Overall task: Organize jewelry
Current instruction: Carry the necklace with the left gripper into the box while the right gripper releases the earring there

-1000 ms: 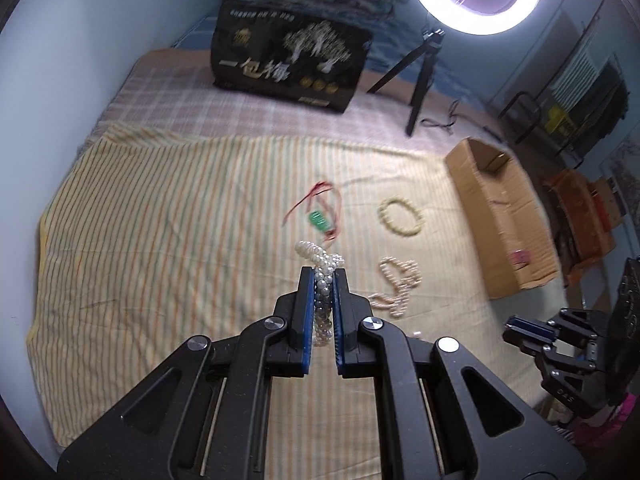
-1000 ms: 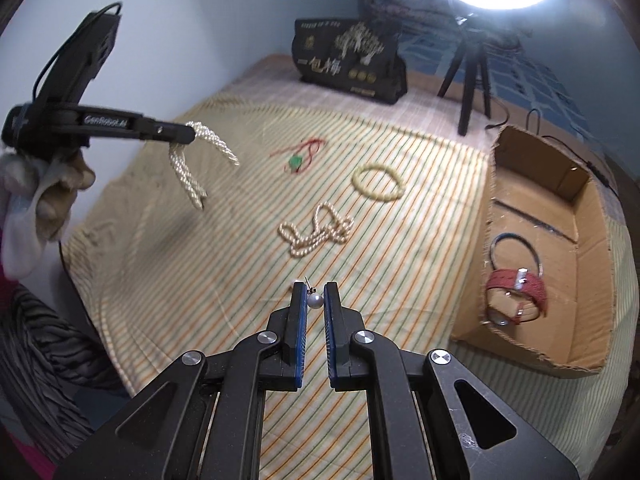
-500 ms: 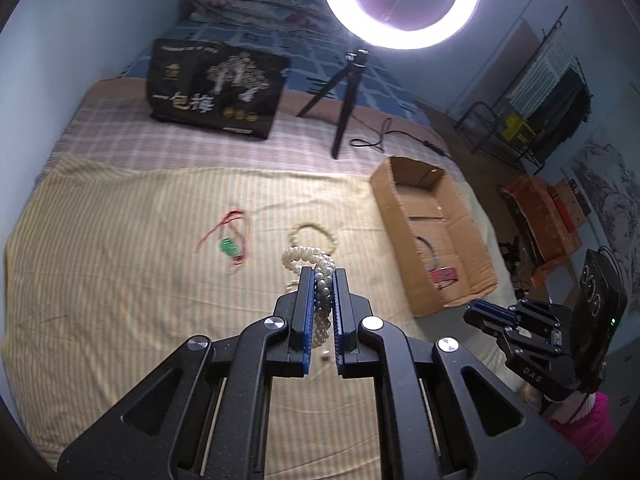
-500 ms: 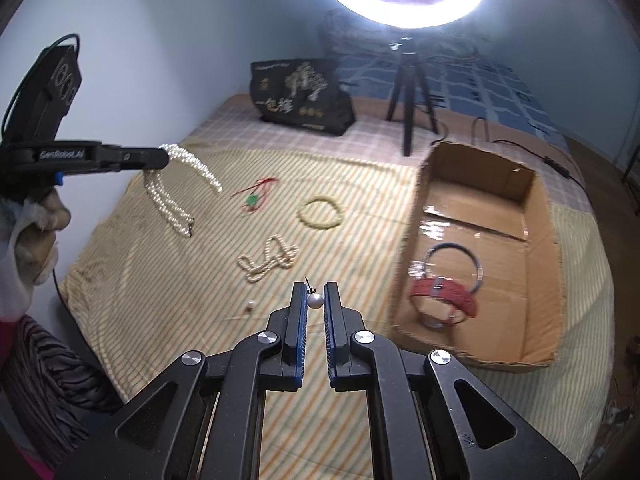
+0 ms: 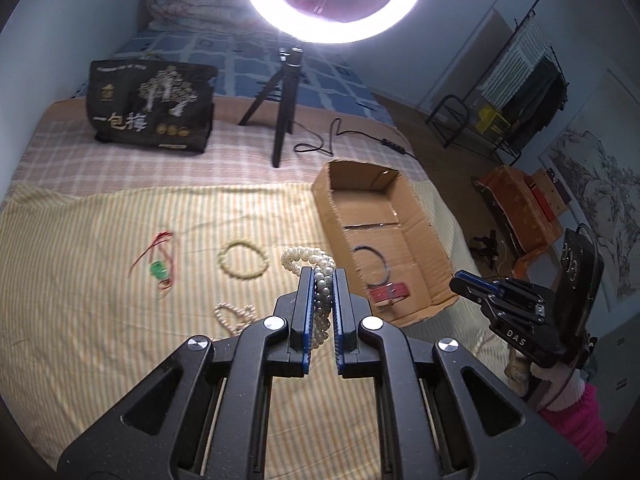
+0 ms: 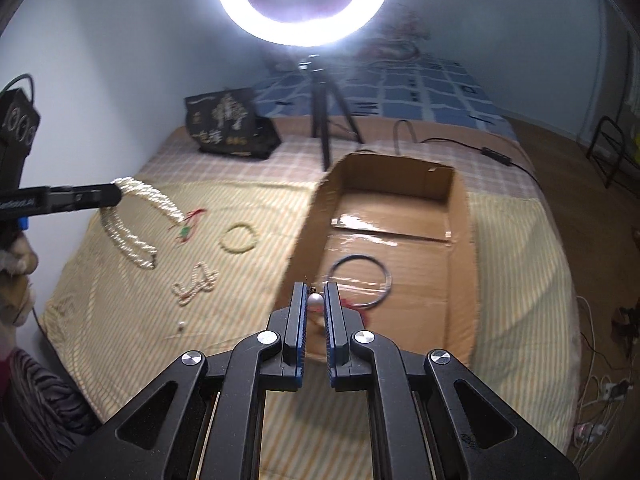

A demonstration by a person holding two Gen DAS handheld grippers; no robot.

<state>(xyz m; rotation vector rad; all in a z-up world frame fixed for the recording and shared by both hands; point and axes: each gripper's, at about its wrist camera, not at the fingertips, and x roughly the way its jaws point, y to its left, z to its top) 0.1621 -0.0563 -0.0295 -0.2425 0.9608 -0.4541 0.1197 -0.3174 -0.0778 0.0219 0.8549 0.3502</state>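
Up over the striped bedspread (image 5: 80, 320), the left hand-held gripper (image 5: 323, 280) is clamped on a looped pearl necklace (image 5: 308, 258) that dangles in the air. Meanwhile the right hand-held gripper (image 6: 315, 294) pinches a single pearl earring (image 6: 315, 300) at the near edge of the cardboard box (image 6: 460, 216), where a ring bangle (image 6: 360, 280) lies inside

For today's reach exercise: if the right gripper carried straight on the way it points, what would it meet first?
Probably the cardboard box: the right gripper, shut on a pearl earring, points at its floor by the dark bangle; depth uncertain.
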